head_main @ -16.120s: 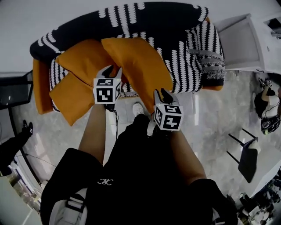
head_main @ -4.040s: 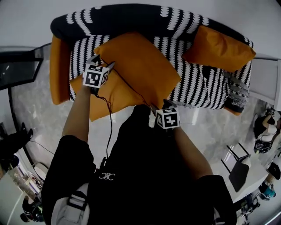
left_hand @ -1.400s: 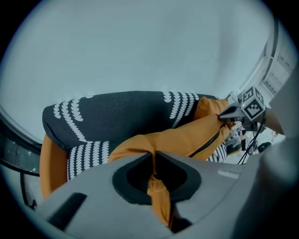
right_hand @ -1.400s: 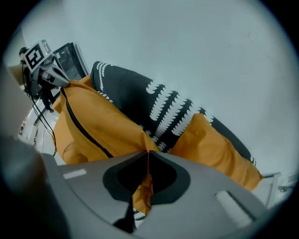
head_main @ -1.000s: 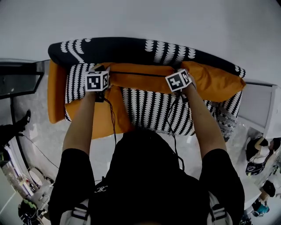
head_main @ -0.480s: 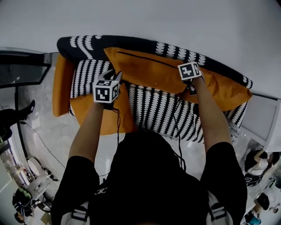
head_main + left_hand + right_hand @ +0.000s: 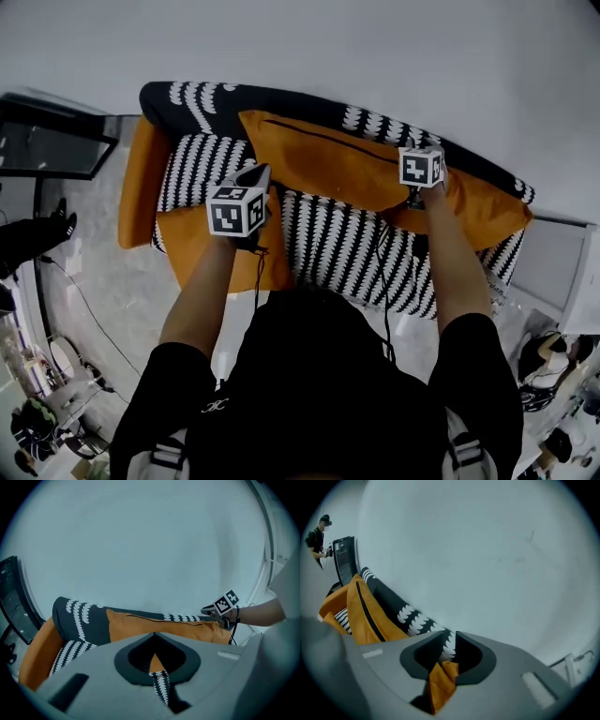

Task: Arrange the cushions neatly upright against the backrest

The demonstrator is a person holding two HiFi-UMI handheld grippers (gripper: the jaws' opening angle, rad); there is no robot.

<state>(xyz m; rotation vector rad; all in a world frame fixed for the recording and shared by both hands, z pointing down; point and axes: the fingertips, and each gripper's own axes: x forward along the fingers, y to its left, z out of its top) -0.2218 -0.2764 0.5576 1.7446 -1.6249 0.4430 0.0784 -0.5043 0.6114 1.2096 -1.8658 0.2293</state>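
Slipping risk: the middle cushion [image 7: 328,164] is stood up against the backrest [image 7: 202,98], but it could tip forward onto the seat [image 7: 347,244] if it is let go before it is leaned back well.
Snagging risk: a fold of cloth could get caught in the right gripper [image 7: 450,641], and the cushion could be dragged down with it.
Left-out risk: 1 flat cushion [image 7: 202,248] is lying on the seat at the left and could be forgotten.
Right gripper: its jaws are opening and are partly apart. A corner of orange cushion cloth is seen loose between them.
Left gripper [image 7: 154,635]: it is shut tight and nothing is held. It is kept over the edge of the flat cushion.
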